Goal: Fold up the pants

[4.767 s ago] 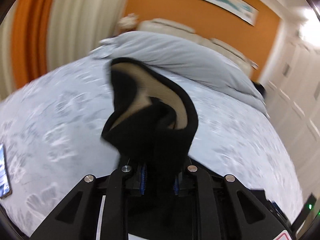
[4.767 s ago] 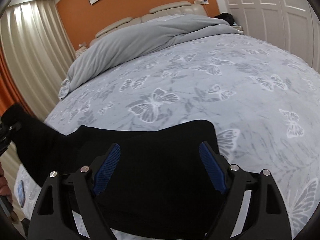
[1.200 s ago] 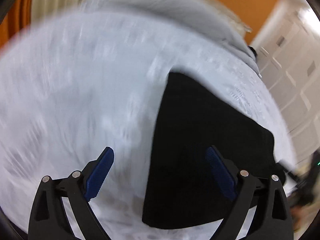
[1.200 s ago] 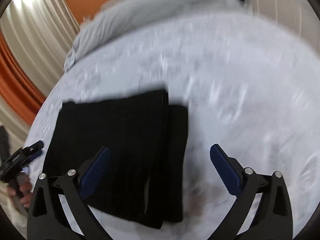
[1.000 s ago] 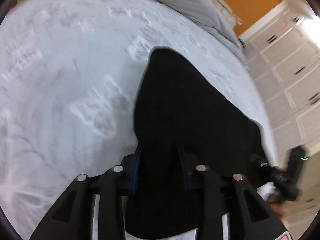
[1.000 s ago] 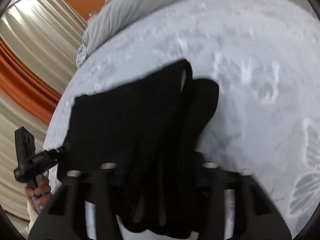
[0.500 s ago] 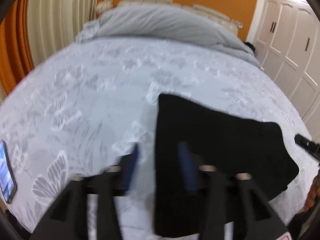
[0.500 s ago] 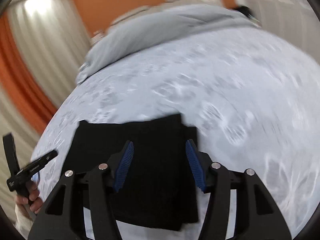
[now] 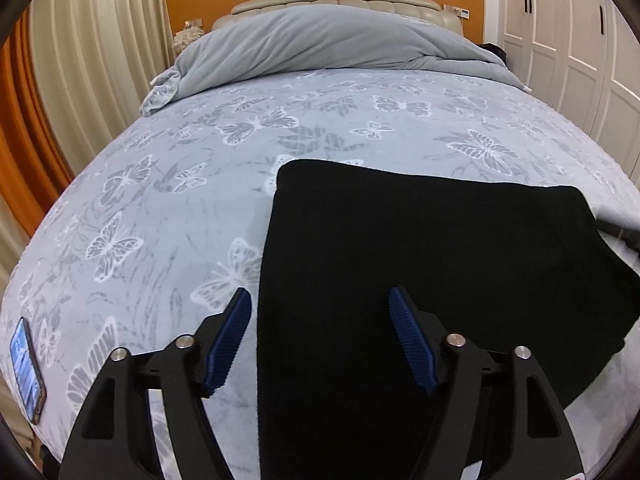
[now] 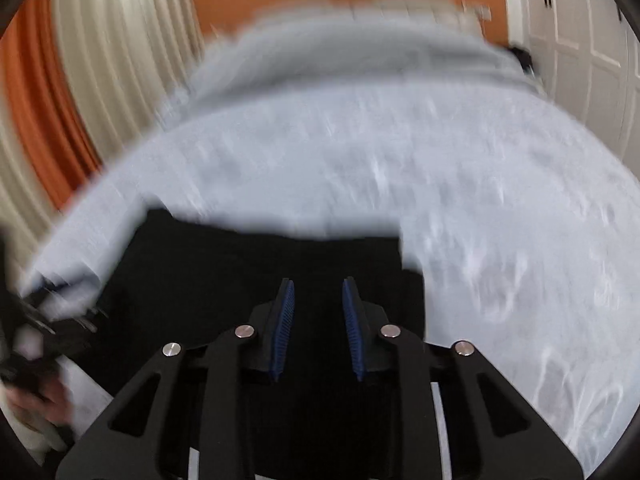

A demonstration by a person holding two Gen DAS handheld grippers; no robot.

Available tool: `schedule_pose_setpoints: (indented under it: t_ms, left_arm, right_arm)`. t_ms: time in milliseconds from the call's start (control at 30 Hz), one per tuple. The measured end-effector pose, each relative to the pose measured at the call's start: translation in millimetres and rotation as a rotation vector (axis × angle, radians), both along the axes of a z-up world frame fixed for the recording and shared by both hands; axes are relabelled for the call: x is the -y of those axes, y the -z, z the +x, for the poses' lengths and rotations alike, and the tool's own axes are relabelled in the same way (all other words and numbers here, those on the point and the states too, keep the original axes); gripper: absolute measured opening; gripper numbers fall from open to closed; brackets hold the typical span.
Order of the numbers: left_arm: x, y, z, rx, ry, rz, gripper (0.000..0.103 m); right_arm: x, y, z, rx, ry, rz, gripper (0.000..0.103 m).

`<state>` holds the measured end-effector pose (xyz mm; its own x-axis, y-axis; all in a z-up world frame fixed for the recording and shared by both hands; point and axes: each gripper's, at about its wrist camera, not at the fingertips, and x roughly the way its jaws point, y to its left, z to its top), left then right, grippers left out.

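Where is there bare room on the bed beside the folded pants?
Bare bedspread lies between the pants, the phone and the grey duvet. The near right is crowded: pants and the left gripper.

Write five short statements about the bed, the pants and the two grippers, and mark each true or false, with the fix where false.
1. The black pants lie folded flat on the butterfly-print bedspread. True.
2. The left gripper is clamped on the pants. False: its jaws stand apart, having just opened, with nothing pinched.
3. A phone lies near the bedspread's left edge in the left wrist view. True.
4. The wall behind the headboard is blue. False: it is orange.
5. The right gripper stands wide open. False: its jaws have just been closing, leaving a narrow gap, above the pants.
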<state>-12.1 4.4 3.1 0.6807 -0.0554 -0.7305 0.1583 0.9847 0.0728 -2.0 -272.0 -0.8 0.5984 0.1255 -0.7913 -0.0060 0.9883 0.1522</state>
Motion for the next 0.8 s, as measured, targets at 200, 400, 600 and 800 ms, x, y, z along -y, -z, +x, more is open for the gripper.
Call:
schedule_pose_setpoints:
  t_ms: [200,400,600,800]
  left_arm:
    - [2,6,1,0.0,-0.002,0.01,0.074]
    - [2,7,1,-0.001,-0.006,0.007,0.076]
    - [-10,5,-2,-0.02,0.004,-0.076,0.08]
    - [-30,-1,-2,-0.027,-0.018,-0.165,0.081]
  right_arm:
    - [19,-24,-26,0.081,0.06,0.145,0.036]
    - [24,-5,-44,0.02,0.104,0.28,0.051]
    - [11,1,-59,0.027,0.092,0.305,0.064]
    - [-8,9,-44,0.001,0.088,0.207,0.071]
